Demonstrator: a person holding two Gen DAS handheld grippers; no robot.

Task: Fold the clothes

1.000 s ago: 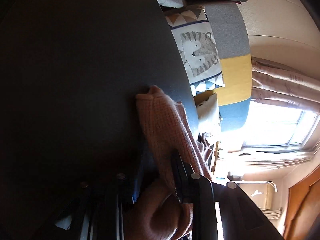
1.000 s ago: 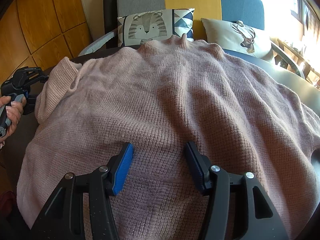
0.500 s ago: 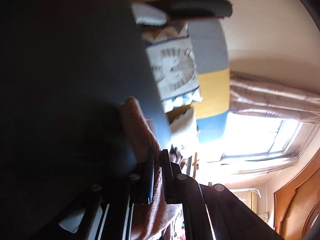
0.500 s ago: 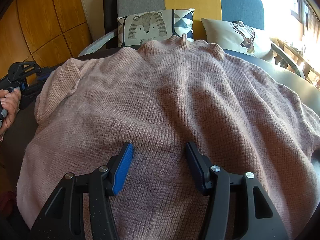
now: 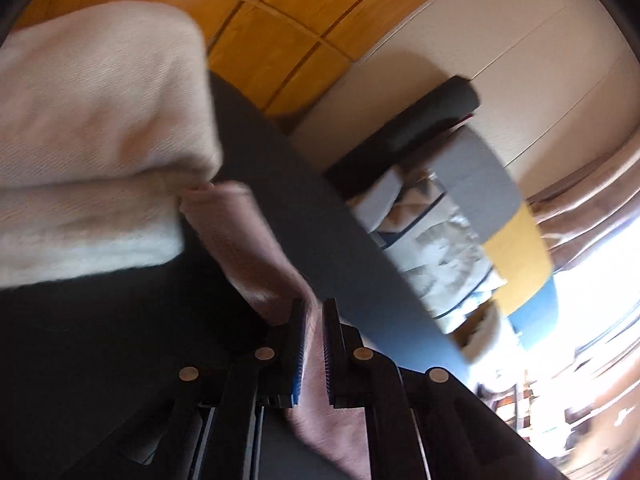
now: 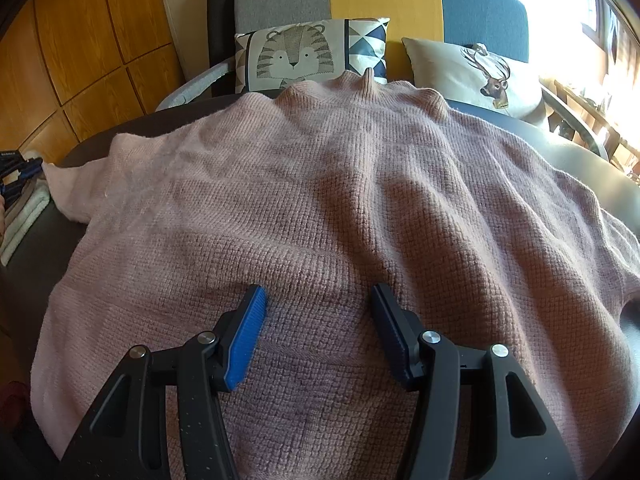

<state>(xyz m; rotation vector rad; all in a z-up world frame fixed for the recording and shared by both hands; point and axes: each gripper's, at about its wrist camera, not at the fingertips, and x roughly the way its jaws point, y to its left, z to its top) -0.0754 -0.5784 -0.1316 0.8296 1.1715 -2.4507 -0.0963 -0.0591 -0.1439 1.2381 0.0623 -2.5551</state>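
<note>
Between the left gripper's nearly closed blue pads ran a strip of the pink waffle-knit sweater, most likely its left sleeve, pinched so it could be carried over the body for a fold. That strip stretched away toward a stack of folded cream-white knitwear lying on the dark round desk; the view was tilted and blurred.

From the right wrist view, the sweater lay spread flat over the desk, its long axis running near to far, collar pointing at the far tiger-print cushion and hem nearest the camera. The right gripper hung spread wide at the lower body, holding nothing, probably placed to steady the cloth; whether its tips touched the knit could not be told.
</note>
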